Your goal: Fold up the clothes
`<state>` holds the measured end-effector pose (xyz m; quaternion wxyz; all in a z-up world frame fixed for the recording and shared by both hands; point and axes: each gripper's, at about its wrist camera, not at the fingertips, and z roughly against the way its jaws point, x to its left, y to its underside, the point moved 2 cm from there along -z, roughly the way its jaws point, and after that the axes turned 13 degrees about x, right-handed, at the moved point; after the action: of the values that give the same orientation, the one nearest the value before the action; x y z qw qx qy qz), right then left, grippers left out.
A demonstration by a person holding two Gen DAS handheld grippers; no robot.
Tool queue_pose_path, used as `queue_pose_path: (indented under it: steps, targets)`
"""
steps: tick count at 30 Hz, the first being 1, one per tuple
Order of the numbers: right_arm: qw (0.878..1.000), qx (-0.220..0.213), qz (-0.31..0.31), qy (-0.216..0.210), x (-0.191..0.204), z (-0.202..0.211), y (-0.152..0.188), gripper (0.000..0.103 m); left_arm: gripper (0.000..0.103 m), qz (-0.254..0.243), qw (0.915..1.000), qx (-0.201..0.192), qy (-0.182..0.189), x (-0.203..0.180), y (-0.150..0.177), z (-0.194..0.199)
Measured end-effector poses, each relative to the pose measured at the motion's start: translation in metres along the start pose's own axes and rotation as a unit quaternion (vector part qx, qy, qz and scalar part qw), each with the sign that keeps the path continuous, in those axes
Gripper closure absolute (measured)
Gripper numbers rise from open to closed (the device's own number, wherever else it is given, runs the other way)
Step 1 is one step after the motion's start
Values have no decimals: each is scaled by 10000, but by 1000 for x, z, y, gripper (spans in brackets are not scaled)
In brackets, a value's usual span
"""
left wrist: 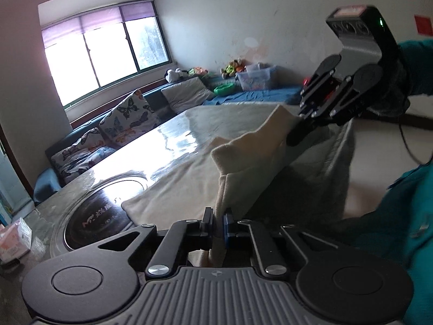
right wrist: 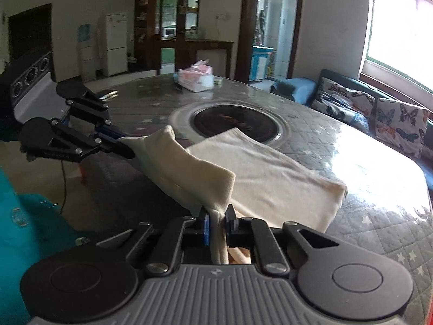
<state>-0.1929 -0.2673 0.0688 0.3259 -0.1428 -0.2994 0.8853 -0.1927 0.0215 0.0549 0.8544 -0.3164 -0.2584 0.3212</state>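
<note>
Cream cloth is bunching between the left gripper's (left wrist: 219, 223) fingers, which are closing tight on a lifted corner of the garment (right wrist: 270, 173). In the right wrist view the right gripper (right wrist: 217, 223) is pinching another corner of the same near edge in just the same way, its fingers pressing together with the fabric gathered between them. The raised edge is running between the two grippers as a slack band above the table (right wrist: 379, 216), while the rest of the garment is lying flat toward the middle of the table, its far end overlapping the round inset hob (right wrist: 235, 124). From both grippers the flat part is stretching forward and away from the person's teal sleeve (left wrist: 406, 216), so its long axis is pointing from the near edge toward the table's centre. Judging by this, the held edge is likely going to be carried forward over the flat part, both hands keeping level. Toward the far edge a tissue pack (right wrist: 196, 78) is sitting; its contents are not showing clearly.
</note>
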Motion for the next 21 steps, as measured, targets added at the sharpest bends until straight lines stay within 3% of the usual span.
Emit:
queue_pose_path:
  steps: [5, 10, 15, 21]
  targets:
    - [9999, 102, 82, -64, 11, 11, 0, 94, 95, 179, 9998, -55, 48, 6, -4, 1]
    - [9999, 89, -47, -21, -4, 2, -17, 94, 95, 314, 9995, -91, -57, 30, -19, -19]
    - [9998, 192, -80, 75, -35, -24, -42, 94, 95, 439, 9989, -46, -141, 65, -45, -54]
    - [9992, 339, -107, 198, -76, -58, -71, 95, 95, 575, 9974, 308, -319, 98, -66, -112]
